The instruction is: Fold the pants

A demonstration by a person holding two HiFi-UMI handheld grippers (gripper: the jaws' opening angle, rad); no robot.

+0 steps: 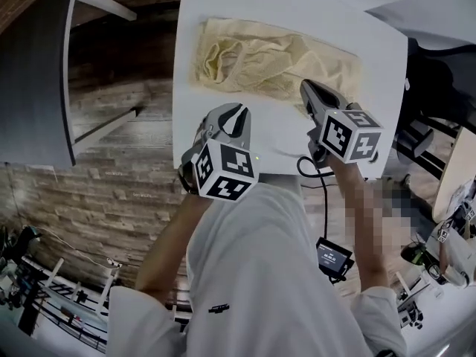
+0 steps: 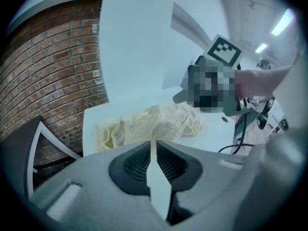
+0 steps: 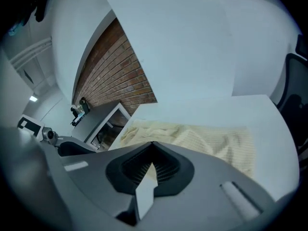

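From my head, the pants [image 1: 275, 62] lie at 12 o'clock on the smooth white table [image 1: 216, 143]. They are a pale cream cloth, rumpled into soft ridges, with a looped opening at their 9 o'clock end. My left gripper [image 1: 229, 114] hangs over bare tabletop at their 7 o'clock. My right gripper [image 1: 306, 88] has its grey tip at the cloth's near edge, towards 5 o'clock.

In the left gripper view, my left gripper [image 2: 153, 143] has its ridged grey jaws barely parted, a thin slit with nothing in it. The pants [image 2: 149, 126] bunch at 12 o'clock beyond the tips.

In the right gripper view, my right gripper [image 3: 153, 143] has its jaws pressed together at the tips. I see no cloth between them. The pants [image 3: 202, 138] spread from 12 to 2 o'clock, finely ribbed. A brick wall [image 3: 115, 76] stands at 11 o'clock.
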